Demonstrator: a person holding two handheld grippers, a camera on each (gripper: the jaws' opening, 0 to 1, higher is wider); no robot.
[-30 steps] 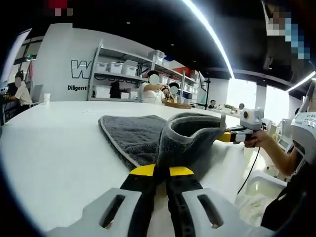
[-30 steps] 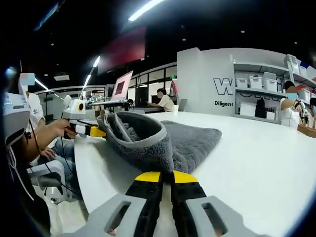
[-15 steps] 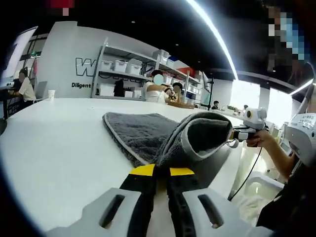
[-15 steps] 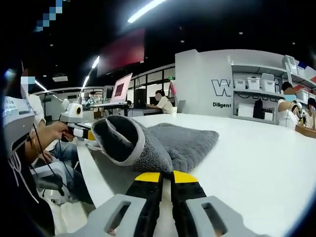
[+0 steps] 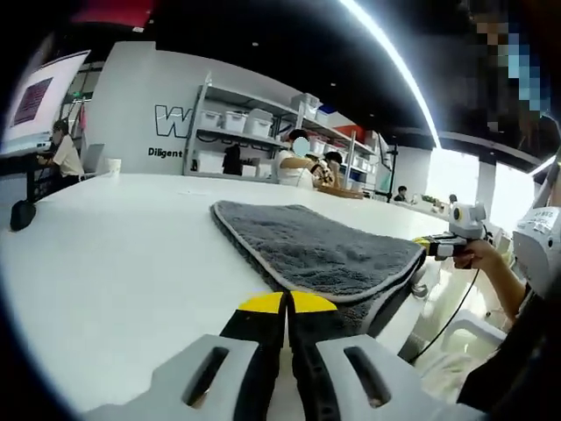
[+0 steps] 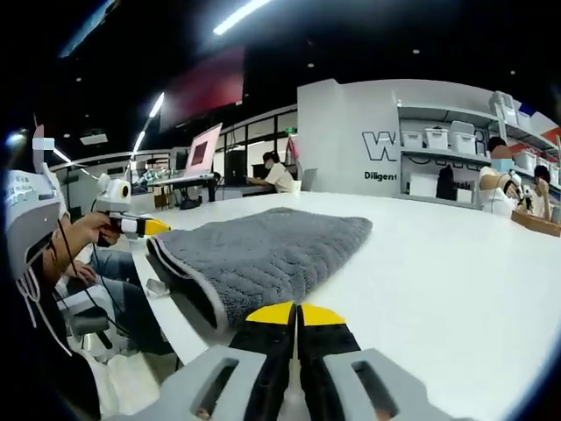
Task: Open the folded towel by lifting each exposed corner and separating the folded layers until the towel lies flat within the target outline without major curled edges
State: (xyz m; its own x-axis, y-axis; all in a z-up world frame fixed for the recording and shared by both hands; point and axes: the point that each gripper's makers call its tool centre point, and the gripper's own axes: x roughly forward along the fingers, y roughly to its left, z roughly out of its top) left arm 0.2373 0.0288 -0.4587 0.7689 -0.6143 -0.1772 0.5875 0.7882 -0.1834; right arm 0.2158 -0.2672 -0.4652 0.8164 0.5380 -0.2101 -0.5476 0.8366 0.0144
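A grey towel (image 5: pixel 316 250) with a pale hem lies spread on the white table (image 5: pixel 131 263). Its near edge droops over the table's edge between my two grippers. My left gripper (image 5: pixel 286 303) is shut, with the towel's near corner pinched at its yellow tips. From the right, in a hand, my right gripper (image 5: pixel 426 243) holds the other near corner. In the right gripper view the towel (image 6: pixel 263 250) stretches away from my right gripper (image 6: pixel 296 313), which is shut on its corner. The left gripper (image 6: pixel 158 227) shows at the left, at the far corner of the same edge.
Shelves with white bins (image 5: pixel 237 123) stand behind the table, with people seated nearby. A cup (image 5: pixel 113 165) and a small black object (image 5: pixel 22 215) sit on the table's far left. An open laptop (image 6: pixel 203 158) is at the back. A person's arm (image 6: pixel 74 237) and a chair lie beyond the table's edge.
The raised folded layer has been drawn over toward the table's near edge and laid down. The towel now lies open in one layer, where before it arched up between the grippers.
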